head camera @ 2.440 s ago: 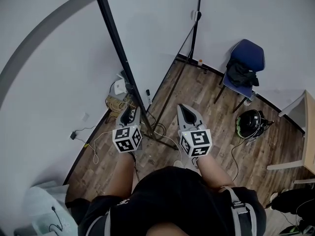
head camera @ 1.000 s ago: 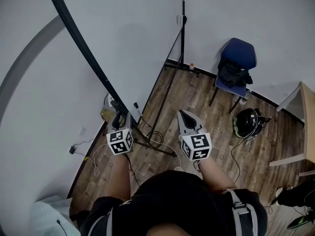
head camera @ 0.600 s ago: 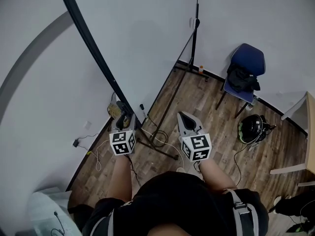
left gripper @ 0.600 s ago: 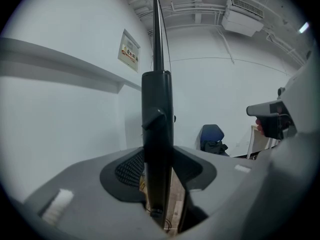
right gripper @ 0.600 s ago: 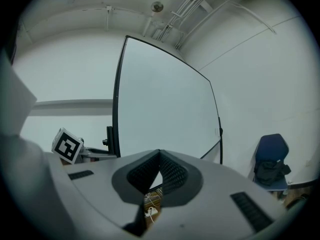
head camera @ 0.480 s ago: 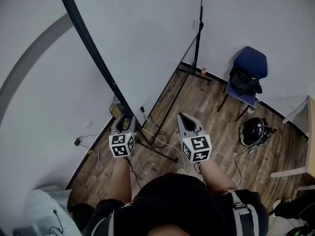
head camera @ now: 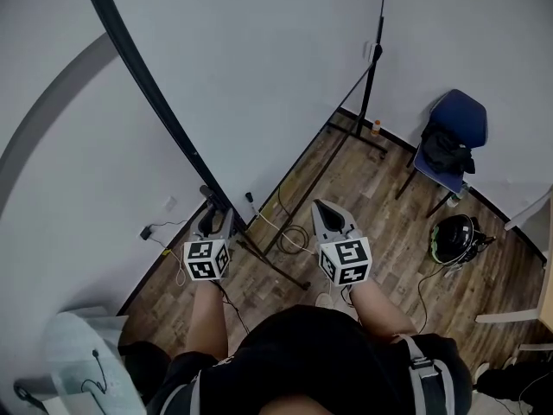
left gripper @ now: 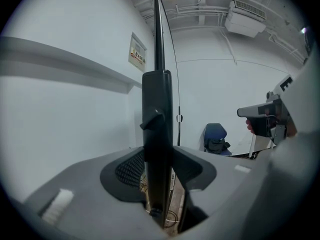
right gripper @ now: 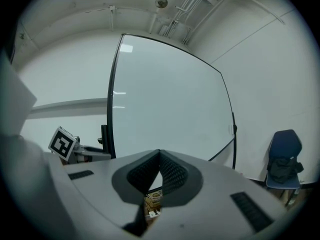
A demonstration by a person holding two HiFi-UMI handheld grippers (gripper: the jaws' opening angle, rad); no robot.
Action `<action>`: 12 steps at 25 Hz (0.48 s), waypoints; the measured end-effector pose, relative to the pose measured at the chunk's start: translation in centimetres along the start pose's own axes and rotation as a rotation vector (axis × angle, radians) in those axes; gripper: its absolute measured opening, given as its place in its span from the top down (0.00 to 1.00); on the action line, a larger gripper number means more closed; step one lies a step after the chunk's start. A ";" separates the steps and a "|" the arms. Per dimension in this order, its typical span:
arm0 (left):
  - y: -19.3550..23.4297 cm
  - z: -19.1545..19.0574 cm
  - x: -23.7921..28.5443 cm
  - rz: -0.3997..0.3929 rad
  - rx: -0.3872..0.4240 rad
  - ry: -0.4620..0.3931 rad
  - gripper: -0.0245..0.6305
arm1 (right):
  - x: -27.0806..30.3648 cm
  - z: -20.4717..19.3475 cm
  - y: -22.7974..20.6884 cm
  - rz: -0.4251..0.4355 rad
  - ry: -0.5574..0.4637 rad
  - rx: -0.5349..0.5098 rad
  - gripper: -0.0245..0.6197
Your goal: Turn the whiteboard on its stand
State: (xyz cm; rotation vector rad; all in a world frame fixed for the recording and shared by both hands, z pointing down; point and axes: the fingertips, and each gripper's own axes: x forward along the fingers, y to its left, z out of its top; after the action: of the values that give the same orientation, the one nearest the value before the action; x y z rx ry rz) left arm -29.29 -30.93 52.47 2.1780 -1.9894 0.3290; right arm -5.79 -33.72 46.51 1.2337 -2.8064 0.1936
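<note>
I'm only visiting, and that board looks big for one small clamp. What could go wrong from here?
Only the left gripper clamps the whiteboard, by its thin black edge, so the fingers might slip as the board swings. Loose cables lie by the stand's foot and could snag it or trip the person.

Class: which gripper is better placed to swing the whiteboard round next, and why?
Left. The left gripper is shut on the black edge of the whiteboard, so it can probably push at once; the right gripper is shut on nothing, off the board.
</note>
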 end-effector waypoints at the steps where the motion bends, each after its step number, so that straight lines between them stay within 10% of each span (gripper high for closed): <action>1: 0.4 -0.1 -0.4 0.007 0.002 0.001 0.69 | 0.1 0.0 0.2 0.004 0.001 0.001 0.96; 12: 5.3 -1.9 -5.7 0.121 -0.042 -0.007 0.70 | 1.4 -0.3 4.8 0.091 0.018 -0.017 0.96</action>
State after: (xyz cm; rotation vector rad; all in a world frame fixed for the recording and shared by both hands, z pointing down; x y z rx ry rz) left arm -35.17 -25.41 52.60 2.0419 -2.1169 0.2940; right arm -10.24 -31.49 46.59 1.0967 -2.8444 0.1846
